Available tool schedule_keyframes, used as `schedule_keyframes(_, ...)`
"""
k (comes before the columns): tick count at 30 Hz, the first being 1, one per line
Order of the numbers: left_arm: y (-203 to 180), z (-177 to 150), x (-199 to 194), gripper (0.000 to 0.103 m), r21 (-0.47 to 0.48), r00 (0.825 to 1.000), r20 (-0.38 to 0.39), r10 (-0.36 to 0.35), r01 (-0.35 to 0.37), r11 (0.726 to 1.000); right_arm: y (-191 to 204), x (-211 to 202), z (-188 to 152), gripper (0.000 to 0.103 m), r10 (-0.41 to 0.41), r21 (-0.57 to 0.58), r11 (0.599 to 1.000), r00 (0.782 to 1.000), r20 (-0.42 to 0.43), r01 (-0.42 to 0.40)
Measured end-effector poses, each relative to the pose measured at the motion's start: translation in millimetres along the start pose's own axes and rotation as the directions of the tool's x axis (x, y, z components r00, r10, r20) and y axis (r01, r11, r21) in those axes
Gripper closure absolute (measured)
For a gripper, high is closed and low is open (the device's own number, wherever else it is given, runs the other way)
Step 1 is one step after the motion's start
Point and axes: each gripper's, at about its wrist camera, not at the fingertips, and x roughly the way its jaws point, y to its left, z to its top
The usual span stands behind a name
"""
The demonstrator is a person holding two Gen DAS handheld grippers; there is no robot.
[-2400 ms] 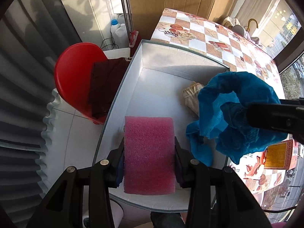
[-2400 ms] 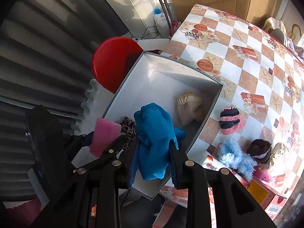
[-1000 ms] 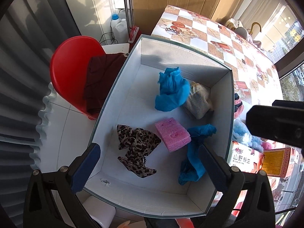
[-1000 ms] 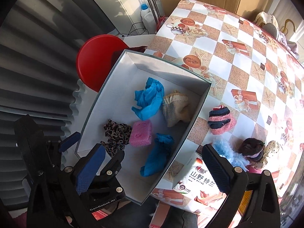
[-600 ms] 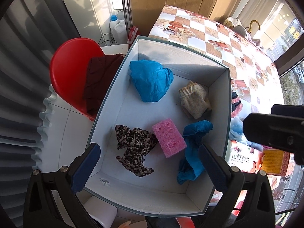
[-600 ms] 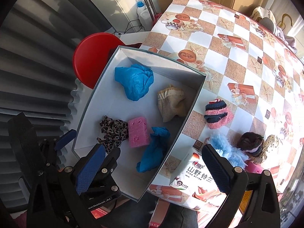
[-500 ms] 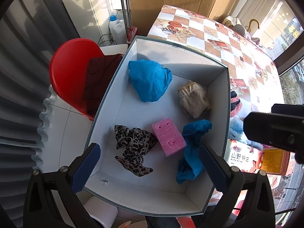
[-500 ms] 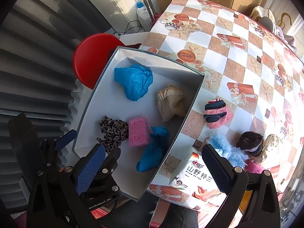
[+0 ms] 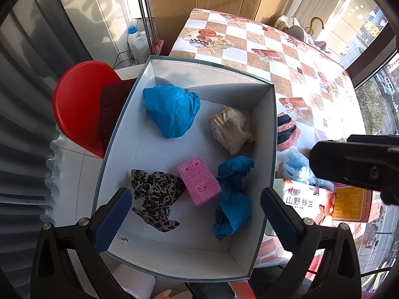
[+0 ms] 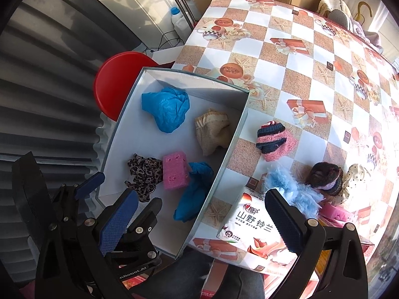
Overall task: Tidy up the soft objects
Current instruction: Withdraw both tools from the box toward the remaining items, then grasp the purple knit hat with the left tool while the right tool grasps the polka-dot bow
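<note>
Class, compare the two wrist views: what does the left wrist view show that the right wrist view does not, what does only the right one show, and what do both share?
Only the left wrist view shows the dark maroon cloth lying on the red stool.

Only the right wrist view shows the brown knitted hat and the cream dotted item beside it on the table.

Both show the white box holding the pink sponge, leopard-print cloth, beige sock and two blue cloths. Both grippers, left and right, have open, empty jaws.
</note>
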Motion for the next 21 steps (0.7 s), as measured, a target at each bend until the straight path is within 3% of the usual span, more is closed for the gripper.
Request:
schedule_keyframes(6,-42.3,20.1,-7.4,0.000,0.120,0.999,0.015,-0.044,0.042,0.992,-48.5,-35.6,-9.6,0.001,0.008,0.101,0.995,1.000,0.025,-0.010)
schedule_keyframes(10,-86.3,34.1,-6.5,0.000,0.238,0.997,0.010,-0.073,0.069,0.969,-103.5,-65.3,-21.3,0.001,-0.005,0.227,0.974,0.999,0.038,-0.004)
schedule_keyframes(16,-161.8,47.9,15.8,0.000,0.420,0.996,-0.035,-0.087,0.093,0.903,-192.2,-97.6,-47.3,0.001,-0.059,0.419,0.907,0.997,0.053,0.032)
schedule_keyframes(21,-216.4,55.1,50.5,0.000,0.537,0.993,-0.100,-0.063,0.107,0.837,-253.2,-86.8,-63.6,0.001,-0.086,0.512,0.856,0.996,-0.004,0.076)
